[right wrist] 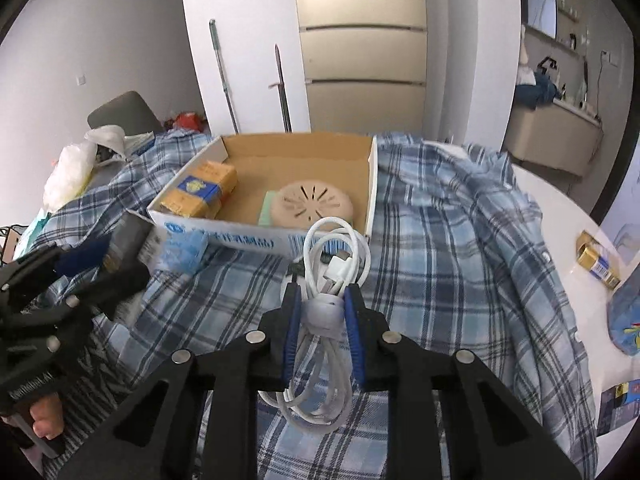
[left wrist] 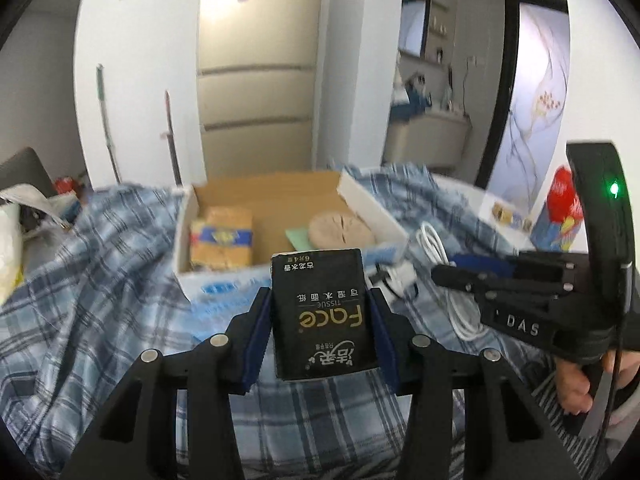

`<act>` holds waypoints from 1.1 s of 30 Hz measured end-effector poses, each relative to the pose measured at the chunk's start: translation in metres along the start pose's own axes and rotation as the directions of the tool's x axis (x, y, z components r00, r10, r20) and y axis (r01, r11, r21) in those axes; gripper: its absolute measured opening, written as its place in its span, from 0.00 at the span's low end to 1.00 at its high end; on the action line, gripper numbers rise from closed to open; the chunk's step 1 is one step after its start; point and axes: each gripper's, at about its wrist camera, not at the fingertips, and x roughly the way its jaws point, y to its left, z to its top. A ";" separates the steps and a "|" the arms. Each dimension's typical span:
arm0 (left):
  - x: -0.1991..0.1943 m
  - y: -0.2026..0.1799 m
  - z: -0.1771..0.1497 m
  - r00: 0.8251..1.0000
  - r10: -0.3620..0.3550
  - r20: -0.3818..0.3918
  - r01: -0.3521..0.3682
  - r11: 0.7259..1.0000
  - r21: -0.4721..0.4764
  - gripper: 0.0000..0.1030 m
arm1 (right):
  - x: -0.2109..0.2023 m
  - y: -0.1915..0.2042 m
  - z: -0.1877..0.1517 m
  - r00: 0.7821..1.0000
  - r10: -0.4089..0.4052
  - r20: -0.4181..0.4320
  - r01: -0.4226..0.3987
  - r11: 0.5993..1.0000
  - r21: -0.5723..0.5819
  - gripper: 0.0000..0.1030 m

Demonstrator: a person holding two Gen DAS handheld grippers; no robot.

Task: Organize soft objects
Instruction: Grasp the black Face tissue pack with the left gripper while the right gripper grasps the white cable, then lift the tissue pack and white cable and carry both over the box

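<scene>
With the left hand-held gripper [left wrist: 320, 312] clamped on a tissue pack [left wrist: 322, 312] and the right hand-held gripper [right wrist: 322, 312] clamped on a coiled cable [right wrist: 332, 276], both seem mid-carry, needing release into the cardboard box [right wrist: 260, 236] just ahead.

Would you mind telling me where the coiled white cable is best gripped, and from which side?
Grip the coiled white cable at its strapped waist, coming from the near side, opposite the cardboard box. The strap gathers the loose loops into one narrow bundle there, so the tongs can span it. The right tongs hold it exactly so, one pad on each side.
</scene>
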 end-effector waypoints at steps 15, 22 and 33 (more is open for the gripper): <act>-0.036 -0.006 0.004 0.981 0.074 0.177 -0.078 0.997 0.021 0.48 | -0.026 -0.001 0.004 0.991 0.042 0.125 -0.044 0.999 0.013 0.21; -0.061 -0.008 0.015 0.963 0.091 0.254 -0.098 0.995 0.014 0.48 | -0.043 -0.001 0.011 0.989 0.062 0.132 -0.066 0.998 0.023 0.21; -0.101 -0.033 0.063 0.930 0.098 0.354 -0.152 0.980 0.130 0.48 | -0.093 0.002 0.069 0.977 -0.021 0.214 0.021 1.000 0.003 0.21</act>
